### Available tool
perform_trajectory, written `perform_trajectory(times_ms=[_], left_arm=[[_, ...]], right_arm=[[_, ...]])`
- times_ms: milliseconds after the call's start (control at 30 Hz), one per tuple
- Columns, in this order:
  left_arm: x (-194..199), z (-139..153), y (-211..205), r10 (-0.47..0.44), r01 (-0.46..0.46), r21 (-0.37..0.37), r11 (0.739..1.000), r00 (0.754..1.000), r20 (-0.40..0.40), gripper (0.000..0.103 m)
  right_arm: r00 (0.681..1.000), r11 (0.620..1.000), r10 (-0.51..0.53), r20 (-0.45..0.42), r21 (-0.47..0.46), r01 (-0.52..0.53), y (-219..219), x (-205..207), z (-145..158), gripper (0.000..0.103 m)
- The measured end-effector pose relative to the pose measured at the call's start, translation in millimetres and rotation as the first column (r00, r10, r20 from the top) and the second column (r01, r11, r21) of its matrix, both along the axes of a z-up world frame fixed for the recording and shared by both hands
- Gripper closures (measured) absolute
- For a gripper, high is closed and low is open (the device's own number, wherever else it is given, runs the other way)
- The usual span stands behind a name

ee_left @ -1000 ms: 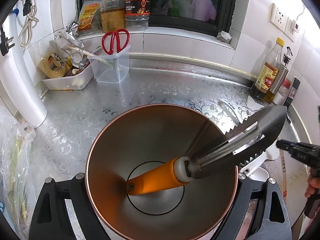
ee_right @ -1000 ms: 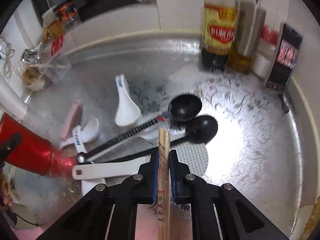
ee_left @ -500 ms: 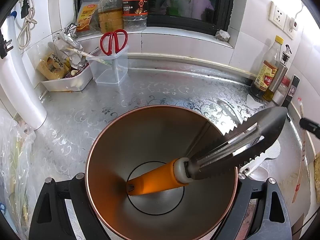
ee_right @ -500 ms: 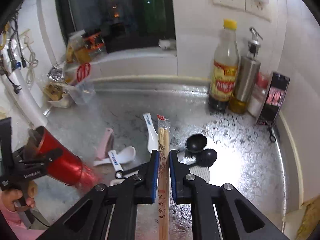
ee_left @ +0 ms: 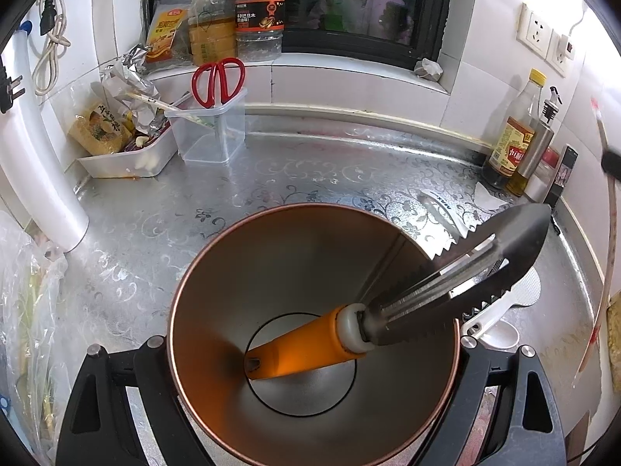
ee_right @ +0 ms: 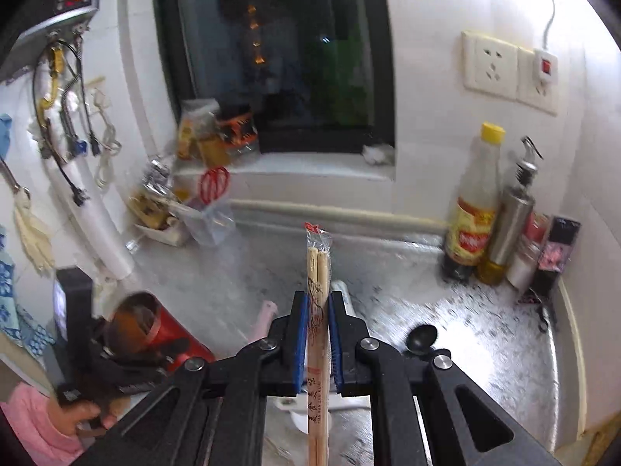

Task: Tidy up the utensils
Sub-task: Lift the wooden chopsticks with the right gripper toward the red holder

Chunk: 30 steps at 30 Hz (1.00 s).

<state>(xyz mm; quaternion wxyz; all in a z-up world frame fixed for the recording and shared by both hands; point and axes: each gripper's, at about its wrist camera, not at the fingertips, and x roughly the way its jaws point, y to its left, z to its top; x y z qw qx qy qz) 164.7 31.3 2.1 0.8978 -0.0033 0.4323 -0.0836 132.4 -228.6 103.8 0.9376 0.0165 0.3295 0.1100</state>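
The table (ee_left: pixel 310 171) is covered in silver foil embossed with a floral pattern, set against white tiled walls under a dark-framed window (ee_left: pixel 349 7). At its back stand a clear plastic box with red-handled scissors (ee_left: pixel 219 81) and, in the right corner, a yellow-capped sauce bottle (ee_right: pixel 475 209). The left claw (ee_left: pixel 314 349) clamps a copper-rimmed metal cup (ee_left: pixel 271 264) holding orange-handled steel tongs (ee_left: pixel 446 283). The right claw (ee_right: pixel 318 334) pinches wrapped wooden chopsticks (ee_right: pixel 317 272) above black spoons (ee_right: pixel 421 338) and white spoons lying on the table.
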Motion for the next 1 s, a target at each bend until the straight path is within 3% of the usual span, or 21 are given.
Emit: perform_trajectory(times_ms=[300, 600, 1000], left_arm=[[-3.5, -0.2, -1.5, -0.044, 0.045, -0.01, 0.999, 0.999, 0.013, 0.012], [-7.2, -0.3, -4.9, -0.093, 0.093, -0.015, 0.996, 0.995, 0.024, 0.012], [-9.8, 0.0, -4.2, -0.102, 0.103, -0.027, 0.994, 0.994, 0.033, 0.012]], right_arm=[[0.979, 0.982, 0.155, 0.132, 0.088, -0.167, 49.5, 16.0, 38.0, 0.091], [0.937, 0.947, 0.226, 0.266, 0.166, -0.276, 95.9, 39.7, 75.8, 0.091], [0.903, 0.903, 0.347, 0.254, 0.171, -0.395, 151.8, 62.9, 71.5, 0.091]])
